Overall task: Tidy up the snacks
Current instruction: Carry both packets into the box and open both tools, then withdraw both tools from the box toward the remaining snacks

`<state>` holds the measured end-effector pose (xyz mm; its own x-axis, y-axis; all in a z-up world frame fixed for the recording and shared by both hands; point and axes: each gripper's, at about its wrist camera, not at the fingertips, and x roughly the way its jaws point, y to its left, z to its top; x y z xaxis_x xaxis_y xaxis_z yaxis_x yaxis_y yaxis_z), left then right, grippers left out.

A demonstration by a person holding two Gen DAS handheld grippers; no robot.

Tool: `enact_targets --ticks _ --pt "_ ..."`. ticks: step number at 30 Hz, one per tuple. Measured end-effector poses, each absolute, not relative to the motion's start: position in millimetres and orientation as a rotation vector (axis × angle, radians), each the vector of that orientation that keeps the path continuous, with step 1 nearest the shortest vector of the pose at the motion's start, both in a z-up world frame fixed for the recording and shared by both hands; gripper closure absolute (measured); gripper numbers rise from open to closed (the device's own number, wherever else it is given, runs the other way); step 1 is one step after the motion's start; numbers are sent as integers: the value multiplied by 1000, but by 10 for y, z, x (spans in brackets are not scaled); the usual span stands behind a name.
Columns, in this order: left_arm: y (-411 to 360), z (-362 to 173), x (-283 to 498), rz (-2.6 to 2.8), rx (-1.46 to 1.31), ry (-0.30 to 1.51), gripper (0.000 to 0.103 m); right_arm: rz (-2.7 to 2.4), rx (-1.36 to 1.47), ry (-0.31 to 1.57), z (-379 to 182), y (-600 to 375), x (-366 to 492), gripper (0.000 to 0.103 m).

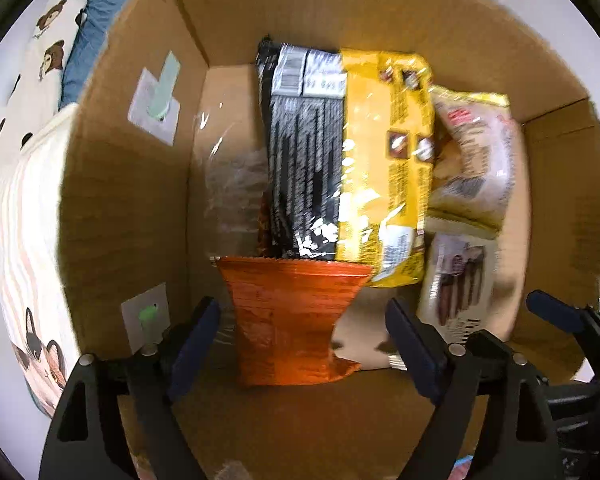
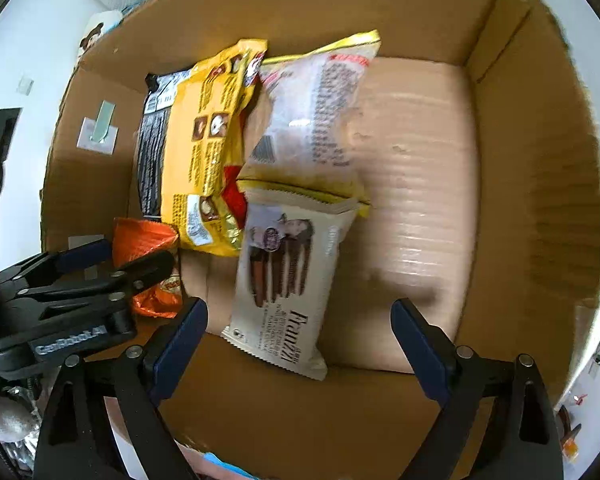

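A cardboard box (image 1: 132, 200) holds several snack packs. An orange packet (image 1: 292, 320) stands between the open fingers of my left gripper (image 1: 304, 344), apart from both pads. Behind it lie a black pack (image 1: 304, 160), a yellow pack (image 1: 384, 160), a pale pack (image 1: 476, 152) and a white wafer pack (image 1: 456, 284). My right gripper (image 2: 300, 344) is open and empty over the box, just before the white wafer pack (image 2: 288, 276). In the right wrist view the left gripper (image 2: 140, 264) shows at the left, around the orange packet (image 2: 140, 240).
The box floor (image 2: 420, 200) is bare cardboard on its right half. Two stickers (image 1: 156, 100) are on the box's left wall. Bedding with bear prints (image 1: 32, 80) lies outside the box to the left. Small items (image 2: 572, 432) lie outside at the lower right.
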<state>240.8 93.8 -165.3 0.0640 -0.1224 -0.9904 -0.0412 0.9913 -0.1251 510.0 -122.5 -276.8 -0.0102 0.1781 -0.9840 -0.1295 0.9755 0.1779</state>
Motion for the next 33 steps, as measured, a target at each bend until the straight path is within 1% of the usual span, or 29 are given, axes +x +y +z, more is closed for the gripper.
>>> enact_targets --ticks 8,14,23,33 --pt "897 -1081 2175 -30 -118 1315 18 185 -2 1432 -2397 -1436 4877 8" --pt "864 -732 1783 -17 -110 1179 18 152 -50 1307 -2015 -1507 4575 8" --pt "887 -371 1259 -16 -111 1042 18 159 -65 1165 -1554 -1507 4074 8" --pt "926 -70 760 -14 -124 954 19 198 -32 1085 -1189 -1464 3590 8"
